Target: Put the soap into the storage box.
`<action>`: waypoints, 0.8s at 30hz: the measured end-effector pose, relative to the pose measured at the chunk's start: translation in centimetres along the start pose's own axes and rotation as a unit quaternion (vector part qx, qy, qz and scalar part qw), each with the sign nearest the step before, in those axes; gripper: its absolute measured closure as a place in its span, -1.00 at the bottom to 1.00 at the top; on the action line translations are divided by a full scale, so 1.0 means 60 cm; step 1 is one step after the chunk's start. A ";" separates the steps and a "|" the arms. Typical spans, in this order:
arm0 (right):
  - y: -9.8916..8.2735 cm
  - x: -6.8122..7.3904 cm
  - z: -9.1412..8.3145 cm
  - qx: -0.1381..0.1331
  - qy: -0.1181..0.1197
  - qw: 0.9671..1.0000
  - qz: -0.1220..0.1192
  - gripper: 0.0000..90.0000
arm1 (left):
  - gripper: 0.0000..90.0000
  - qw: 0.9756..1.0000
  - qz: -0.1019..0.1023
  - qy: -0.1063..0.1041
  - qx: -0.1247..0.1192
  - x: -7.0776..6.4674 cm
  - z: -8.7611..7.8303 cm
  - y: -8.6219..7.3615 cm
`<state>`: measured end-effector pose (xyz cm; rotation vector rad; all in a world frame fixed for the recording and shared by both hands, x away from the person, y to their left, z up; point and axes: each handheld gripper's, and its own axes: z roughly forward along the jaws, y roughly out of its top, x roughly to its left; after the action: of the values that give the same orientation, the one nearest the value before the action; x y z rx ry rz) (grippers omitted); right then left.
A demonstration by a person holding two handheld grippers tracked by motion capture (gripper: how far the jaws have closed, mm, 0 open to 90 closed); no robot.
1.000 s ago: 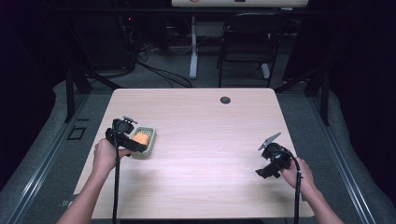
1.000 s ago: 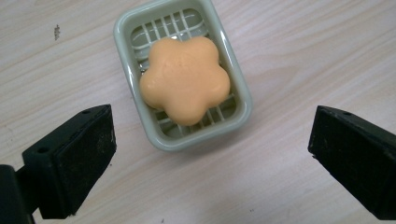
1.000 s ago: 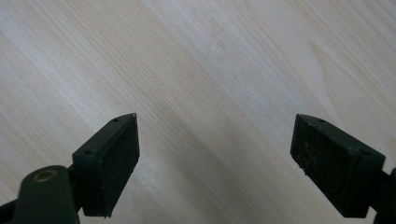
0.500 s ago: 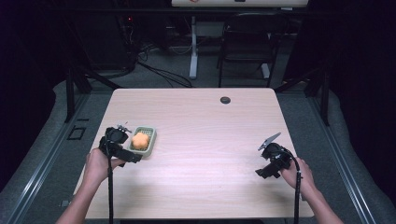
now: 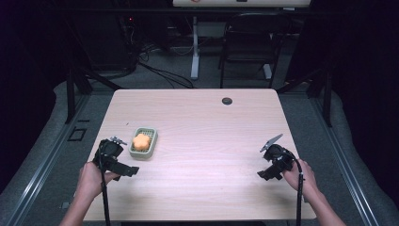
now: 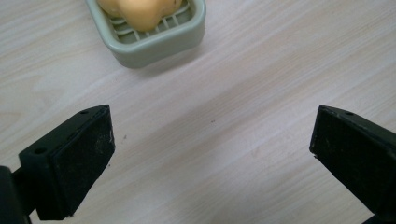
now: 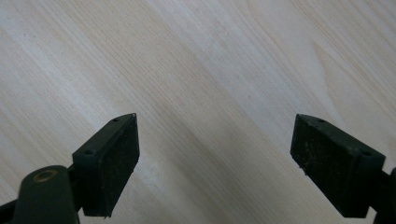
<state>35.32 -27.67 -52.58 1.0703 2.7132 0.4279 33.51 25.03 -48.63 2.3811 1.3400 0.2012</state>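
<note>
pulled back from the green soap dish (image 5: 143, 142), left gripper (image 5: 123, 168) hangs wide apart, empty; orange soap (image 5: 141, 140) sits inside; right gripper (image 5: 266, 165) also spread over bare table (image 5: 207, 122)

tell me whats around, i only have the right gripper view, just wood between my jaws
Observer: The right gripper is near the table's right edge, jaws wide open with nothing between them.
Operator: anything on the table at all
Observer: A green tray sits on the left half, with an orange piece lying in it.
Operator: wheres the other gripper
Observer: The left gripper is just on the person's side of that tray, apart from it, jaws open and holding nothing; the left gripper view has the tray ahead of its jaws.
Operator: anything else up there
Observer: A small dark round spot lies near the far edge, right of centre.
</note>
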 end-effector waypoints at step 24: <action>0.001 0.002 -0.001 -0.006 -0.001 1.000 -0.003 -0.66 | -1.00 0.999 0.009 -0.039 0.021 -0.016 0.046 -0.069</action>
<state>35.25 -27.53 -52.51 1.0598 2.7073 0.4426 30.62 25.39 -52.80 2.4112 1.2993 0.0857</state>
